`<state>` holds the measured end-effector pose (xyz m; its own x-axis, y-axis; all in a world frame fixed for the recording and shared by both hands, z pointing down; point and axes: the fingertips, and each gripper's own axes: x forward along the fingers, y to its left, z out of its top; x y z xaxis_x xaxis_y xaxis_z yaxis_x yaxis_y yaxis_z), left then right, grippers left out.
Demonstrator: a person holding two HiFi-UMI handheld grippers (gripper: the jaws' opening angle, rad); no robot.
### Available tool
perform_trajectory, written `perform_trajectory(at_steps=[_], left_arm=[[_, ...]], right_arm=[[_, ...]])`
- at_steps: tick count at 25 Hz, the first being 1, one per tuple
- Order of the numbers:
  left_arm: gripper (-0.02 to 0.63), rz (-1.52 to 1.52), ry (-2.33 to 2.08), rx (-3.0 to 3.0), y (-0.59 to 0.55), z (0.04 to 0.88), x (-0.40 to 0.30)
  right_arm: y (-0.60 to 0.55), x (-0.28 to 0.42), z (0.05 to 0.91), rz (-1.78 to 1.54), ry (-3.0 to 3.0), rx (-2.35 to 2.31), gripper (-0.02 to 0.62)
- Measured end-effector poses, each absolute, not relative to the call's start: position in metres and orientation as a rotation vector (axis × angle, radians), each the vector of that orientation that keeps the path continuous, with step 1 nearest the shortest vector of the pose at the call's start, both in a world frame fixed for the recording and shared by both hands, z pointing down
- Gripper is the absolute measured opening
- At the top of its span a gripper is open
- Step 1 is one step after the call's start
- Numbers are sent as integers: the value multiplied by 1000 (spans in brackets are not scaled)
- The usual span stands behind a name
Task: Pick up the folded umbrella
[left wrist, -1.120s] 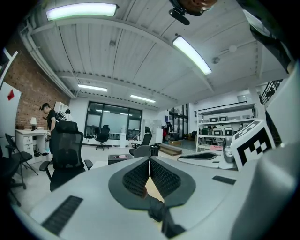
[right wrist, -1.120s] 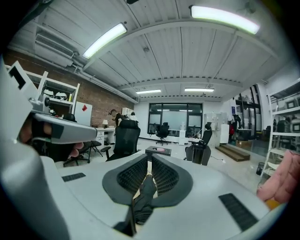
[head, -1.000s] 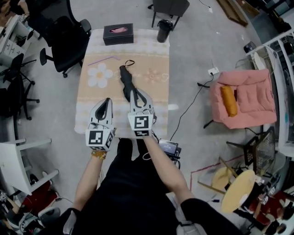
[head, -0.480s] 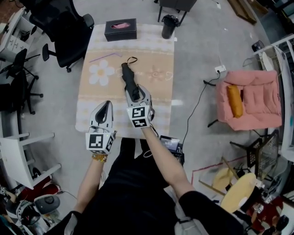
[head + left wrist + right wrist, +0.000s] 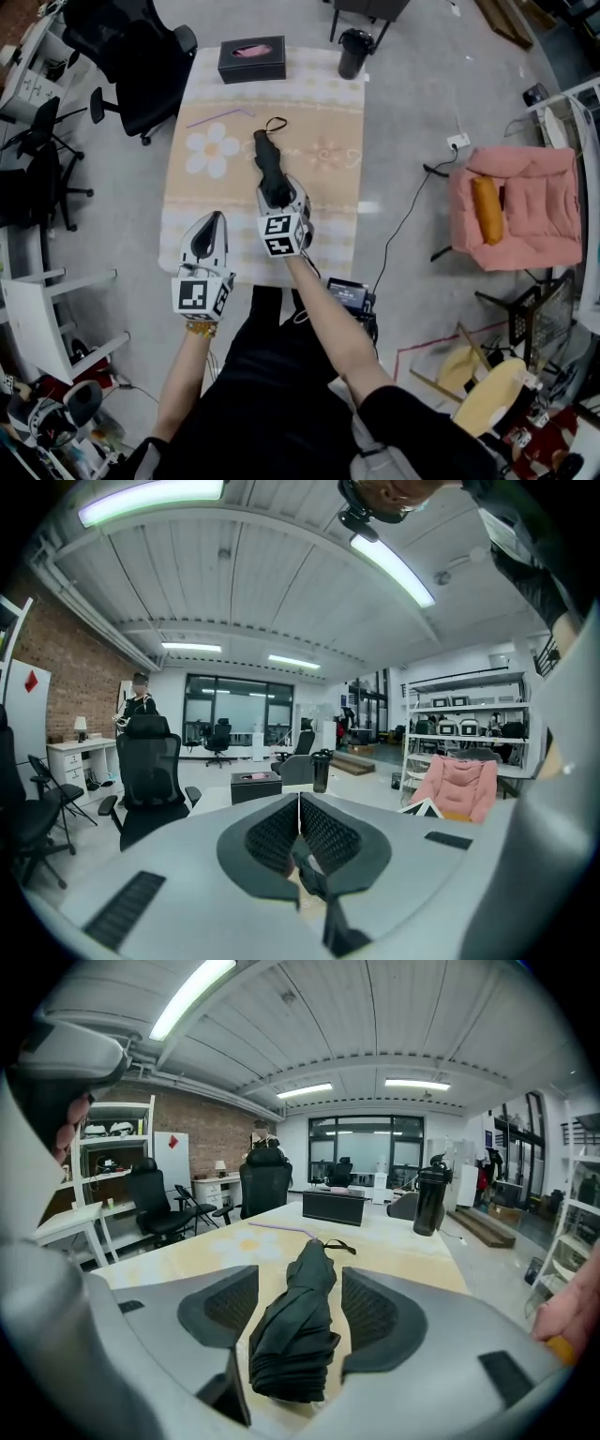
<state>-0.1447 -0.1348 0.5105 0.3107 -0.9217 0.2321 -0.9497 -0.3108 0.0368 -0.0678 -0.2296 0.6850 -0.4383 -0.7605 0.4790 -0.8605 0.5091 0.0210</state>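
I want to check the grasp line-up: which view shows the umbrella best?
The right gripper view: the umbrella lies close-up between the right gripper's jaws, which have just been opening and don't press it. The head view shows it small from above; the left gripper view doesn't show it clearly.

Right gripper (image 5: 277, 189), jaws newly spread apart

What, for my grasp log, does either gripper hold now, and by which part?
Nothing is held. The right gripper has just been opening its jaws, which straddle the near end of the black folded umbrella without pressing. The left gripper is shut, empty.
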Motion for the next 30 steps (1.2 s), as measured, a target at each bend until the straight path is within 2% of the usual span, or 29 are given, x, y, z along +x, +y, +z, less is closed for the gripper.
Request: perform_trajectory(at_steps=[23, 30], left_arm=[[14, 232, -1742, 2402, -143, 498, -157], [14, 229, -1736, 2400, -146, 499, -155]], right_arm=[[-238, -72, 754, 315, -2172, 1320, 272], [-242, -71, 765, 407, -2186, 1305, 278]])
